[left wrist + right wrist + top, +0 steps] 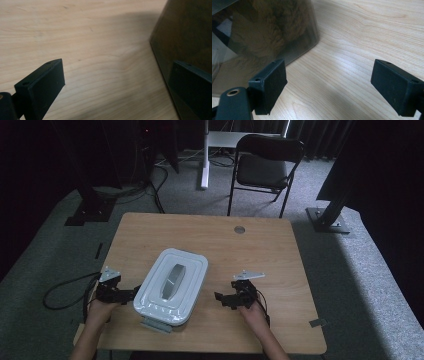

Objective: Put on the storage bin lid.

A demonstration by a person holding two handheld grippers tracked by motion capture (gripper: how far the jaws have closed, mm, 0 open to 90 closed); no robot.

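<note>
A lidded storage box [171,285] with a white lid and a grey handle lies at the front middle of the wooden table [250,250]. Its tinted see-through wall [262,32] shows something brown and furry inside. My left gripper [131,293] stands open at the box's left side, one jaw close against the dark wall [185,32]. My right gripper [220,298] is open a short way to the right of the box, pointing at it, with only bare table between its jaws. A hand holds each gripper.
A grey latch [156,324] sticks out at the box's front edge. A round grommet hole [239,229] sits near the table's far edge. A black folding chair [265,167] stands beyond the table. A cable [62,292] loops off the table's left side.
</note>
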